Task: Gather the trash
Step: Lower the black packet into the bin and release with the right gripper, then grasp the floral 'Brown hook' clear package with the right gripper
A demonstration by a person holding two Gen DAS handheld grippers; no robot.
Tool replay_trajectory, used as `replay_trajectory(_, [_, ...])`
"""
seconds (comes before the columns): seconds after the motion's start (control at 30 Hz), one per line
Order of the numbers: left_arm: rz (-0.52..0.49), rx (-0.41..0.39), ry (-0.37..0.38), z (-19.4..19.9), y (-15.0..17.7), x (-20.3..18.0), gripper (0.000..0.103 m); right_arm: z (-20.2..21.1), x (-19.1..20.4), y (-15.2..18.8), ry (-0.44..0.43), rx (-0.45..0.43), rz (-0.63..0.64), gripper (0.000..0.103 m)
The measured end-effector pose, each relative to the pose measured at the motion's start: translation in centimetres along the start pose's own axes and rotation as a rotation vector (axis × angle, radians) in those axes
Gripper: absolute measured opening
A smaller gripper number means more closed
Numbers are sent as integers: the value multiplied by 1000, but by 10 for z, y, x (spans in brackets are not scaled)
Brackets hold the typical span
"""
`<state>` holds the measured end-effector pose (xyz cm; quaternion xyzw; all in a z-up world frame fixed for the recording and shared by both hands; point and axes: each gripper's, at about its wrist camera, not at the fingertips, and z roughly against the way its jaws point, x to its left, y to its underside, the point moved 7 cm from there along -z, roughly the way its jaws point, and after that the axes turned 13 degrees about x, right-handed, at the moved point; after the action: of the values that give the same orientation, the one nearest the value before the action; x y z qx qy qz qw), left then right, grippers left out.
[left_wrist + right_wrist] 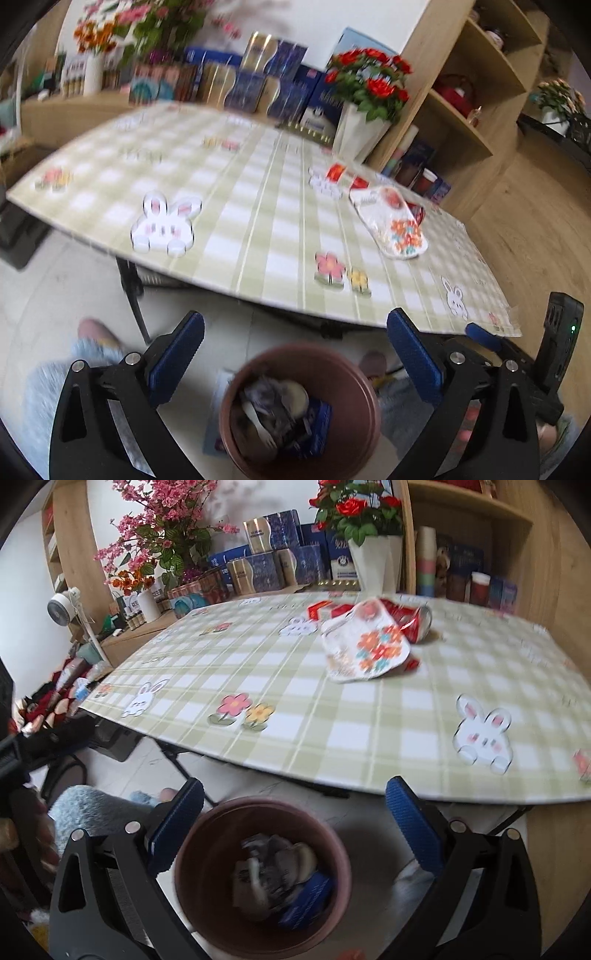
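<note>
Below both of my grippers I see the brown bin [262,878] standing on the pale floor just off the near edge of the table [369,709], and it already holds crumpled grey scraps, a pale plastic fork and a blue wrapper [308,897]. More trash lies up on the green checked tablecloth: a crumpled paper plate printed with orange flowers [365,646] sits toward the far right part of the top, leaning against a crushed red can [415,622] that lies on its side just behind it, and some red-and-white packets [325,610] rest just beyond those. My right gripper [295,827] hangs over the bin with its blue pads spread as wide as they go and nothing between them. My left gripper [295,354] hovers over the same bin, its jaws likewise wide apart and empty. In the left view the plate [391,225] appears at the right side of the table, well apart from both grippers. Behind the table a white vase of red roses [373,568] stands beside stacked blue and gold boxes [273,561], a pink flowering branch rises at the left, and wooden shelving [472,546] fills the right side. A fuzzy blue sleeve [92,812] shows near my left finger in the right view.
</note>
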<state>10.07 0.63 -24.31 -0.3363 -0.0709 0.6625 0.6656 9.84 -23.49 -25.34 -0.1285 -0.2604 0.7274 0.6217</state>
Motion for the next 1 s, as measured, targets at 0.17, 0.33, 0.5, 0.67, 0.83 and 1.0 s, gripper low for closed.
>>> replay_trajectory(0.17, [-10, -29, -25, -2, -25, -1, 97, -5, -17, -23, 48, 26, 23, 97])
replay_trajectory(0.33, [-28, -16, -78, -14, -46, 3, 97, -12, -38, -57, 113, 13, 42, 97])
replay_trajectory(0.5, [-40, -11, -128, -31, -71, 10, 97, -34, -60, -98, 176, 24, 71, 97])
replay_trajectory(0.67, [-33, -30, -151, -43, -97, 16, 97, -72, -74, -140, 199, 83, 97, 97])
replay_trajectory(0.83, [-20, -42, -178, -55, -114, 28, 97, -105, -79, -166, 190, 136, 86, 97])
replay_trajectory(1.0, [-12, -29, -199, -67, -116, 40, 97, -127, -76, -181, 196, 173, 112, 97])
